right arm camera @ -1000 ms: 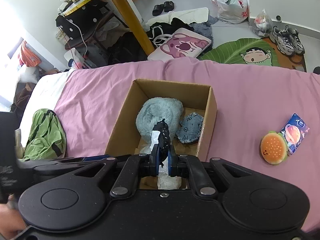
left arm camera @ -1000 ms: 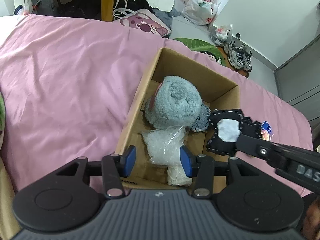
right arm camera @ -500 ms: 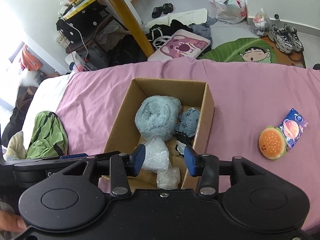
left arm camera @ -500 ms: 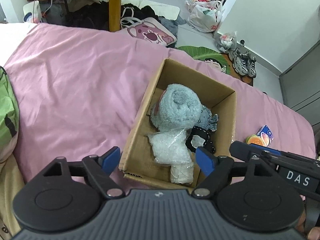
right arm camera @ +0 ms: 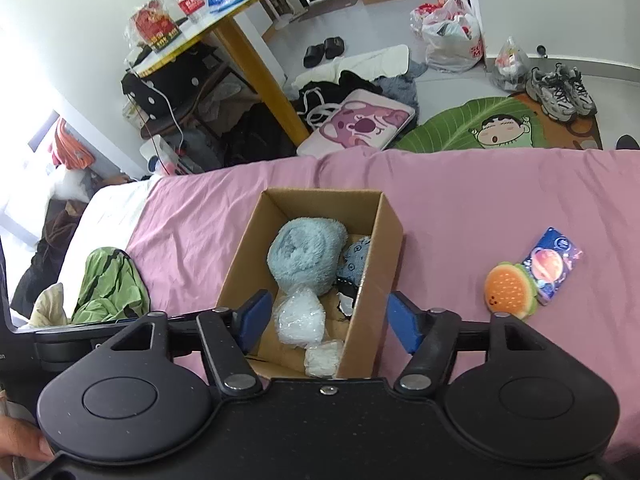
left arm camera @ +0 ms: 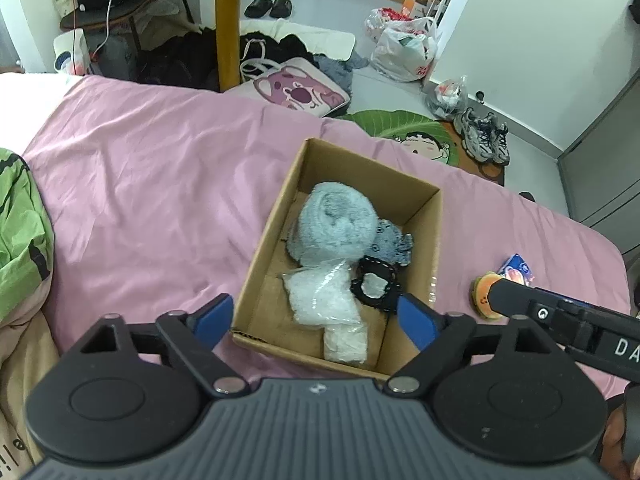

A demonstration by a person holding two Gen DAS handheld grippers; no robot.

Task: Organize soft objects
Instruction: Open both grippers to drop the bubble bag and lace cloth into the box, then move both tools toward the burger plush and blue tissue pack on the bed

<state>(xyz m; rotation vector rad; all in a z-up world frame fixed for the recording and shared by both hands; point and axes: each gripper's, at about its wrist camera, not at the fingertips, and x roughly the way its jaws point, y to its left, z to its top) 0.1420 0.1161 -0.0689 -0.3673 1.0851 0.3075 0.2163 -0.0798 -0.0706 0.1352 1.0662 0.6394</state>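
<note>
Box [right arm camera: 308, 236] on pink bed holds fluffy roll, bubble wrap, black pouch [left arm camera: 374, 286]. Both claws wide open, empty. Next guess: right claw [right arm camera: 328, 322] goes for burger plush [right arm camera: 509, 290] beside box.

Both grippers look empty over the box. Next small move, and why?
Probably swing the right gripper right toward the burger plush. Both it and the left gripper are open and empty. The cardboard box already holds the blue fluffy roll and black pouch, while the plush lies on the pink sheet, nearest the right side.
</note>
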